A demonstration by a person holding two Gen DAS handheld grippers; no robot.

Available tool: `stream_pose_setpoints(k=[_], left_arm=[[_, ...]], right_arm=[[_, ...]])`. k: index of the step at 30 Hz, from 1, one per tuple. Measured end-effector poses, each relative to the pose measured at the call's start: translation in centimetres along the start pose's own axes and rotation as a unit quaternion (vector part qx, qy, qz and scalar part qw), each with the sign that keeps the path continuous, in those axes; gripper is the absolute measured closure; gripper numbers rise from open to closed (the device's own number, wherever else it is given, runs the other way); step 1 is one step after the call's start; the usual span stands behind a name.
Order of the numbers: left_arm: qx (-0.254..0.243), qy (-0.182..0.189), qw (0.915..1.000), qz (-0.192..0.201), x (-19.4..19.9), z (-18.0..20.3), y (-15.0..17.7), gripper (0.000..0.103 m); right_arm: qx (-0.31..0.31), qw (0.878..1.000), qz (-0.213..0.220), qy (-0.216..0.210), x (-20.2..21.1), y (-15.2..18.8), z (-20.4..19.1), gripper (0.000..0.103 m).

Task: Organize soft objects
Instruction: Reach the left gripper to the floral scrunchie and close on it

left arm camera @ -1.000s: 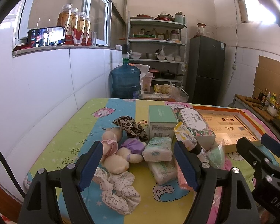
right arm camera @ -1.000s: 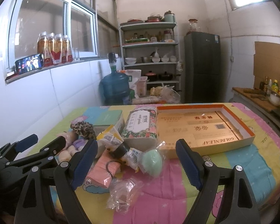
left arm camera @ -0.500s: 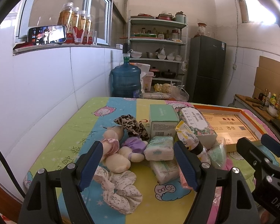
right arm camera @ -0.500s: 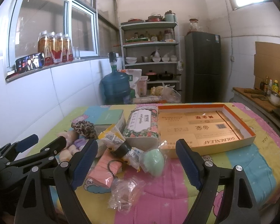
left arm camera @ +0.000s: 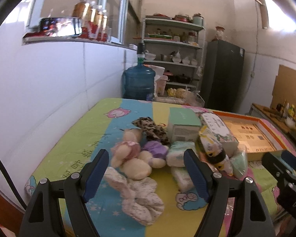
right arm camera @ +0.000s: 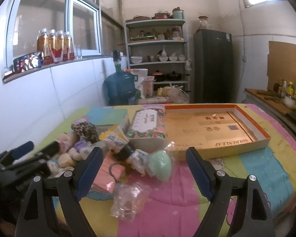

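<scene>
My left gripper [left arm camera: 146,172] has crept nearer the pile, fingers wide and empty, plush dolls [left arm camera: 135,159] between them. My right gripper [right arm camera: 145,170], equally wide, has barely shifted, green sponge [right arm camera: 160,165] between its fingers.

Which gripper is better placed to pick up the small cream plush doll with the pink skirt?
Left. The open left gripper frames the cream plush doll with the pink skirt directly ahead. The open right gripper faces the mint green egg-shaped sponge; the doll lies far off to its left.
</scene>
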State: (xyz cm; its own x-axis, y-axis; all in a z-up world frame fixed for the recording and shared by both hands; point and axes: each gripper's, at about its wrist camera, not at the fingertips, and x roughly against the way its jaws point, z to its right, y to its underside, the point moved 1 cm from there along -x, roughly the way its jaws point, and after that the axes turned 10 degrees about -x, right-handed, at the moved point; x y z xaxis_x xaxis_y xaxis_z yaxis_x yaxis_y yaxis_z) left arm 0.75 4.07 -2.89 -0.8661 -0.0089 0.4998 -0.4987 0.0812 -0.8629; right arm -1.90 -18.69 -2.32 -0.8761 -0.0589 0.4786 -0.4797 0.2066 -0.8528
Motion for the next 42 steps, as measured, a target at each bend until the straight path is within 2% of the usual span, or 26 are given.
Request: stream_pose_setpoints(k=[4, 10, 17, 25, 29, 30, 33, 35, 38, 39, 41, 42], left_arm=[[0.021, -0.002, 0.9998, 0.005, 0.1, -2.2, 0.6, 0.025], [0.029, -0.01, 0.9995, -0.006, -0.3, -4.3, 1.7, 0.025], [0.046, 0.036, 0.9968, -0.054, -2.5, -5.2, 3.6, 0.025], [0.055, 0.067, 0.9916, -0.097, -5.5, -3.7, 5.8, 0.025], [0.065, 0.072, 0.9902, -0.101, -6.2, -3.5, 6.3, 0.039], [0.065, 0.073, 0.9905, -0.097, -6.2, -3.5, 6.2, 0.049], [0.071, 0.083, 0.989, -0.1, -6.4, -3.4, 6.3, 0.069], [0.07, 0.088, 0.9885, -0.102, -6.3, -3.4, 6.2, 0.079], [0.061, 0.086, 0.9898, -0.096, -5.9, -3.2, 6.2, 0.084], [0.054, 0.084, 0.9905, -0.094, -5.7, -3.1, 6.2, 0.086], [0.045, 0.08, 0.9916, -0.091, -5.4, -2.9, 6.1, 0.088], [0.04, 0.079, 0.9921, -0.089, -5.3, -2.9, 6.1, 0.089]], right_arm=[[-0.005, 1.0, -0.016, -0.014, -0.4, 0.6, 0.7, 0.017], [0.002, 0.998, -0.062, -0.029, -2.3, 2.6, 0.1, 0.017], [0.001, 0.995, -0.097, -0.016, -4.0, 4.5, 0.1, 0.017], [0.002, 0.994, -0.108, -0.013, -4.5, 5.0, 0.1, 0.017], [-0.002, 0.993, -0.117, -0.011, -4.8, 5.3, 0.4, 0.017], [-0.003, 0.993, -0.12, -0.011, -5.0, 5.3, 0.4, 0.017], [-0.01, 0.992, -0.127, -0.015, -5.3, 5.5, 0.7, 0.017], [-0.015, 0.991, -0.132, -0.02, -5.4, 5.6, 0.8, 0.017], [-0.022, 0.989, -0.144, -0.029, -5.6, 5.7, 1.0, 0.017], [-0.023, 0.989, -0.146, -0.032, -5.6, 5.7, 1.0, 0.019], [-0.024, 0.987, -0.15, -0.05, -5.5, 5.8, 0.8, 0.032], [-0.024, 0.986, -0.152, -0.062, -5.4, 5.8, 0.7, 0.043]])
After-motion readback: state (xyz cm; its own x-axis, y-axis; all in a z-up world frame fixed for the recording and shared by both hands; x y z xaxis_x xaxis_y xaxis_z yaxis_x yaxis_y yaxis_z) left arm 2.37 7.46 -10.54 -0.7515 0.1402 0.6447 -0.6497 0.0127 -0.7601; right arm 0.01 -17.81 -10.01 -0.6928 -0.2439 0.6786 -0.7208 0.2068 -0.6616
